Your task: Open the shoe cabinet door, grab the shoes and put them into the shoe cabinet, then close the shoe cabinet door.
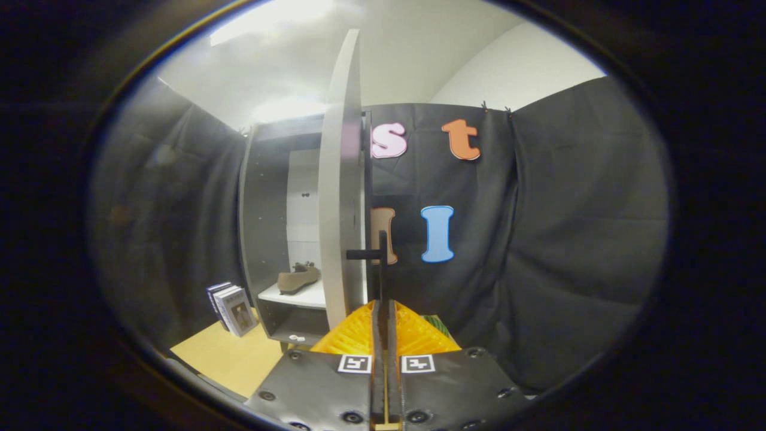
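The gripper (383,311) has its two fingers pressed together with almost no gap, and just ahead of them stands the dark handle (378,254) of the cabinet door (341,197). The lower end of the handle seems to go down between the fingertips, so I judge they are closed on it, though the contact itself is hard to see. The door is seen edge-on, swung far out from the shoe cabinet (263,209), so it is open. Beyond the door, on the white shelf (299,296) inside, lies a brown shoe (298,279) — it is already in its place. To the side of the cabinet, some books (232,308) lean on the wooden floor (230,359). So opening and putting the shoe inside look done — what is left, as I judge, is to swing the door shut and let the handle go.
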The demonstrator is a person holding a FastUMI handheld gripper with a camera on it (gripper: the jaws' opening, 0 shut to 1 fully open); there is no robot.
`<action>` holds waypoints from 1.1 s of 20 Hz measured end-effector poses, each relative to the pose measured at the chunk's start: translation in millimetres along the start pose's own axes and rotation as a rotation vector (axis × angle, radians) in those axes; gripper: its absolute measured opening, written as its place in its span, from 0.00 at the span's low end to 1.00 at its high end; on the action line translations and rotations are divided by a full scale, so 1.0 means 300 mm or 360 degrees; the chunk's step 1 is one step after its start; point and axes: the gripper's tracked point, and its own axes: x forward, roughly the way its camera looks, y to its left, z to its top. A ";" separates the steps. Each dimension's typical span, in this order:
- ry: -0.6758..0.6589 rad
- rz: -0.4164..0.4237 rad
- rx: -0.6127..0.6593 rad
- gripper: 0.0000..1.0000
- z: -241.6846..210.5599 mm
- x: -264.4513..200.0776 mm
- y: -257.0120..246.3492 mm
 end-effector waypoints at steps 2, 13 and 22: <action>-0.0004 -0.0018 -0.0033 0.03 0.000 -0.033 0.030; 0.0052 -0.0064 -0.0026 0.03 -0.101 -0.016 0.438; 0.0264 -0.0073 0.0103 0.19 -0.370 0.103 0.727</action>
